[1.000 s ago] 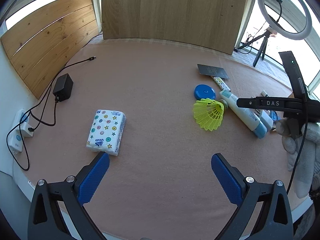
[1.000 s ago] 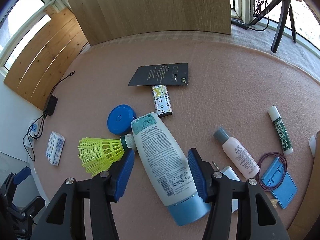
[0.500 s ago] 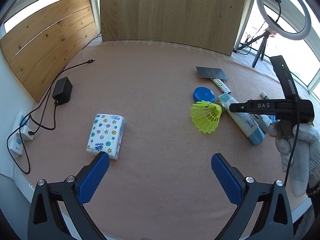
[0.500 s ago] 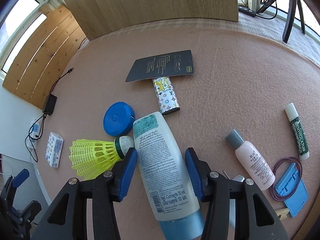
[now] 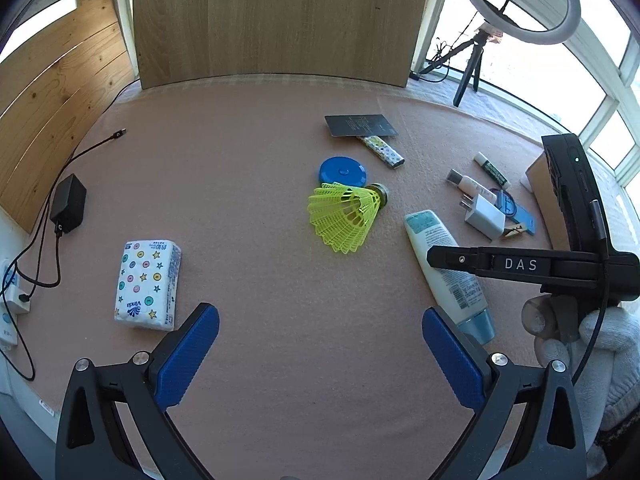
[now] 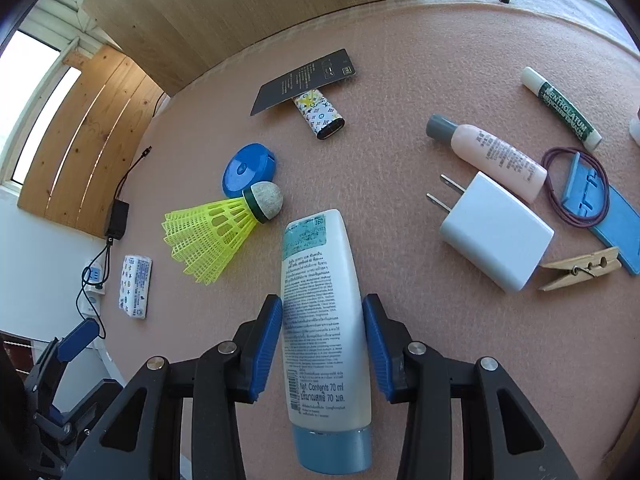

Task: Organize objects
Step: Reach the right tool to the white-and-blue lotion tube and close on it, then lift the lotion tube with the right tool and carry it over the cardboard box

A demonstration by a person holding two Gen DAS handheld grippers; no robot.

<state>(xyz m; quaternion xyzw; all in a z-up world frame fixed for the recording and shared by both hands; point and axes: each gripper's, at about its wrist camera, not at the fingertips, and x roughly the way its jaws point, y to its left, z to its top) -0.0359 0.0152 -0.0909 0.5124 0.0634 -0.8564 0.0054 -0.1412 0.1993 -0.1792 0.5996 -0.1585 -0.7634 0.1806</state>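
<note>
A white lotion tube (image 6: 324, 248) with a blue cap lies on the pink mat (image 6: 400, 360). It sits between the blue pads of my right gripper (image 6: 322, 308), whose jaws are closing. The left pad is at the tube's side and a thin gap shows at the right pad. The left wrist view shows the same tube (image 5: 428, 228) under the right gripper's black body. My left gripper (image 5: 320, 316) stands open over bare mat with nothing between its fingers. A tissue pack (image 5: 148, 284) lies just left of it. A yellow shuttlecock (image 6: 212, 236) lies beside the tube's top.
Right of the tube lie a white charger (image 6: 496, 232), a pink bottle (image 6: 496, 156), a lip balm stick (image 6: 564, 108), a clothespin (image 6: 580, 268) and a blue clip (image 6: 600, 196). Farther back are a blue round lid (image 6: 248, 168) and a black card (image 6: 304, 80). A black adapter (image 5: 68, 204) with cables sits far left.
My right gripper has sunk closer over the tube and rolled into line with it, and its jaws have narrowed around it. The left gripper has shifted across the mat, still open.
</note>
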